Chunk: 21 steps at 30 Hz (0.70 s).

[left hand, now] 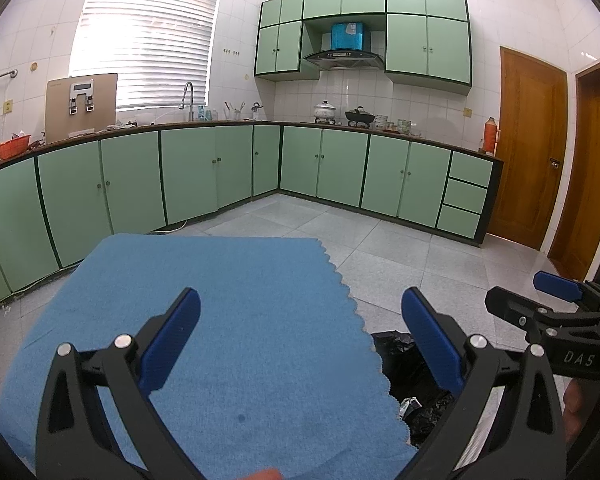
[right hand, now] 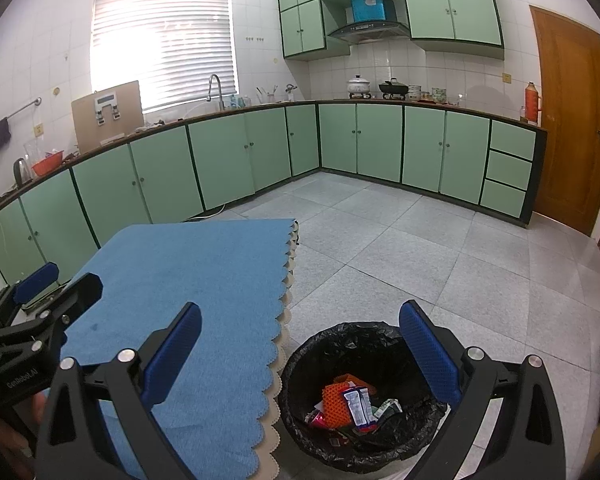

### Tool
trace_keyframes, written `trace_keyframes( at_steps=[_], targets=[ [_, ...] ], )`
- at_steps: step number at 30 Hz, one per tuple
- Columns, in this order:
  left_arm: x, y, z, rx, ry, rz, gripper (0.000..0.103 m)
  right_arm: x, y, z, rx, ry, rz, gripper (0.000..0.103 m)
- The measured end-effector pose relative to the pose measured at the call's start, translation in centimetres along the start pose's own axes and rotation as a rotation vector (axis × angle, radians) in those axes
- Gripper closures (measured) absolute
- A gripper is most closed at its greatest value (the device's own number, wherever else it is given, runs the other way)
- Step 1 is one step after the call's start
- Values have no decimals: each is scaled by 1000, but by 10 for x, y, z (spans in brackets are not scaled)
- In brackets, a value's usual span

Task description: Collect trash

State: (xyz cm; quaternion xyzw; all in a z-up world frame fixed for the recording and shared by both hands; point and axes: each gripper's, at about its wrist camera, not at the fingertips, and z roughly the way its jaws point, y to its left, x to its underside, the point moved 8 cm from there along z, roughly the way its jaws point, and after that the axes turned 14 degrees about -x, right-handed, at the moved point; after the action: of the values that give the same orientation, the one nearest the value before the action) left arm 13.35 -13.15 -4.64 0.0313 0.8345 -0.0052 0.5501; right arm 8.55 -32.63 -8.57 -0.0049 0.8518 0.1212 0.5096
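A round bin lined with a black bag (right hand: 380, 340) stands on the floor beside the table's right edge. Several wrappers (right hand: 350, 402) lie in it: orange mesh, a white packet, red and green bits. My right gripper (right hand: 300, 352) is open and empty, hovering above the bin and the table edge. My left gripper (left hand: 300, 338) is open and empty above the blue cloth (left hand: 220, 320). The bin's black bag (left hand: 404, 364) shows partly behind the right finger in the left wrist view. Each gripper shows in the other's view, the right one (left hand: 556, 300) and the left one (right hand: 44, 292).
The blue scalloped cloth (right hand: 204, 280) covers the table. Green base cabinets (left hand: 340, 168) run along two walls with a worktop carrying pots, a sink tap and a basket. Wooden doors (left hand: 532, 148) stand at the right. Grey tiled floor (right hand: 440, 256) lies beyond the bin.
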Motion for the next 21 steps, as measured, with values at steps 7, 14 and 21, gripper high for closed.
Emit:
trace_keyframes(
  at_steps=[7, 14, 21],
  targets=[
    [0, -6, -1, -3, 5, 2, 6, 1, -1, 2, 0, 2, 1, 6],
    [0, -6, 0, -5, 10, 0, 6, 2, -3, 3, -1, 2, 1, 6],
    [0, -6, 2, -6, 13, 4, 6, 4, -3, 5, 1, 4, 2, 6]
  ],
)
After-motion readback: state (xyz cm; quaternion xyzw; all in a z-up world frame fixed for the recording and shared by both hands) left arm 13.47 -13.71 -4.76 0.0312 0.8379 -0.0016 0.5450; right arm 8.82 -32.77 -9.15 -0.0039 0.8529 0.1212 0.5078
